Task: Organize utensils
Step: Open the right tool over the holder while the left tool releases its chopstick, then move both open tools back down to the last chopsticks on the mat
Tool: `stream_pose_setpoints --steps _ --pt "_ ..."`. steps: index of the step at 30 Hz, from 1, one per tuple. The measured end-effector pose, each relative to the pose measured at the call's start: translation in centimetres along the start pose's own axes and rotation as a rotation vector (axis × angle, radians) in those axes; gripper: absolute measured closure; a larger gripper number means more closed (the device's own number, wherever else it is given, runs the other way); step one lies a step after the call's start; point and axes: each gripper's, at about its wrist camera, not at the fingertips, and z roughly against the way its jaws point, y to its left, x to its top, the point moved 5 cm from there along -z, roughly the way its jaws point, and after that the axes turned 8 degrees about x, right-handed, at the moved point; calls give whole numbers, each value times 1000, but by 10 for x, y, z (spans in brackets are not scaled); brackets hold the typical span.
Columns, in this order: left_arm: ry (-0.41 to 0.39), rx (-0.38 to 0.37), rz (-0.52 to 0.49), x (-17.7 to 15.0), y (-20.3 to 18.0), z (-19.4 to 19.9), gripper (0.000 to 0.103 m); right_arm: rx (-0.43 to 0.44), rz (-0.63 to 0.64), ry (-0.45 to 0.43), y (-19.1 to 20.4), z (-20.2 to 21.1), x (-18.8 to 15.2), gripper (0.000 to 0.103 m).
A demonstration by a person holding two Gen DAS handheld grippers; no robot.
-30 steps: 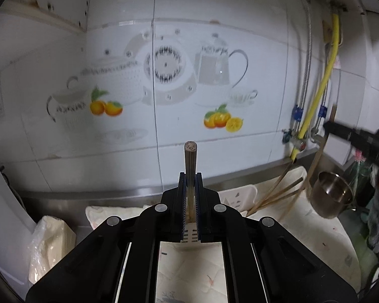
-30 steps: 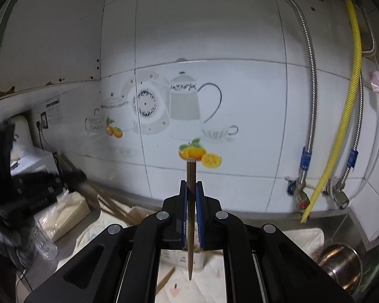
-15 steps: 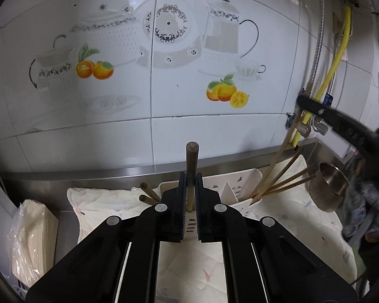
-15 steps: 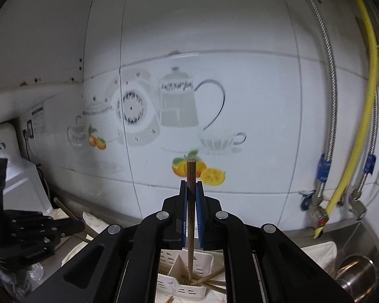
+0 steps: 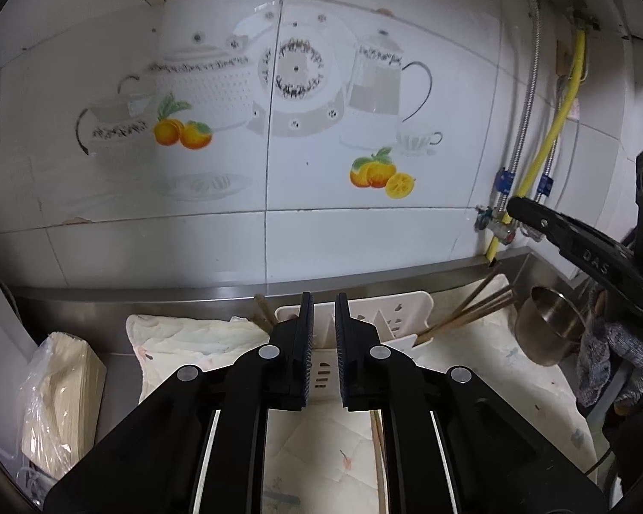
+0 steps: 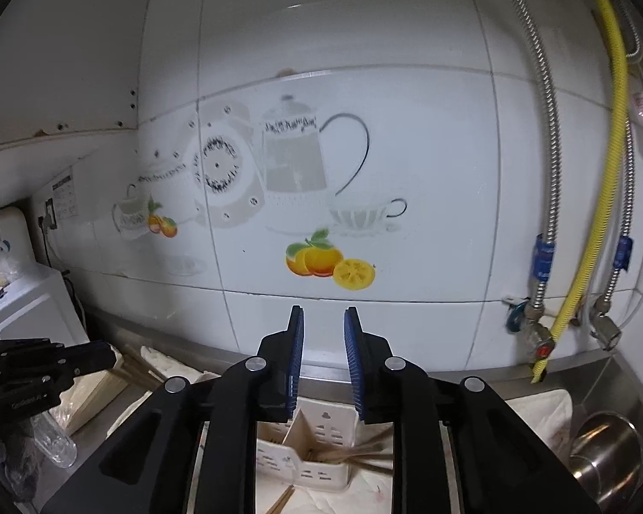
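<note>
My left gripper [image 5: 324, 302] hangs just above a white slotted utensil caddy [image 5: 401, 310]; its jaws are opening and nothing is between them. Brown chopsticks [image 5: 476, 306] lean out of the caddy's right side, and others [image 5: 262, 315] poke out on its left. My right gripper [image 6: 324, 315] is also over the caddy [image 6: 321, 441], its jaws opening with nothing between them. Several chopsticks [image 6: 351, 454] lie inside that caddy. Each gripper shows in the other's view: the right one [image 5: 536, 218] at the right edge, the left one [image 6: 85, 355] at the left edge.
The caddy stands on a quilted cloth [image 5: 184, 342] on a steel counter against a tiled wall. A steel cup [image 5: 548, 330] sits to the right and a bagged stack of paper [image 5: 60, 385] to the left. Loose chopsticks [image 5: 379, 449] lie on the cloth. Pipes [image 6: 613, 171] run down the wall.
Both grippers were shut on an upright chopstick each; now both have parted and the chopsticks are gone from between the fingers. The caddy sits closer beneath both.
</note>
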Motion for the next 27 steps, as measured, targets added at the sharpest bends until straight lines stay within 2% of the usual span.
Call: stream_pose_setpoints --steps 5,8,12,19,27 --pt "-24 -5 13 -11 1 27 85 4 4 34 8 26 -16 79" --pt "-33 -1 27 -25 3 41 72 18 2 95 17 36 -40 79" --pt "-22 5 40 -49 8 50 69 59 -42 208 32 40 -91 79" --pt "24 17 72 -93 20 53 66 95 -104 352 60 33 -180 79" --pt "70 26 118 -131 37 48 65 117 -202 470 86 17 -245 80"
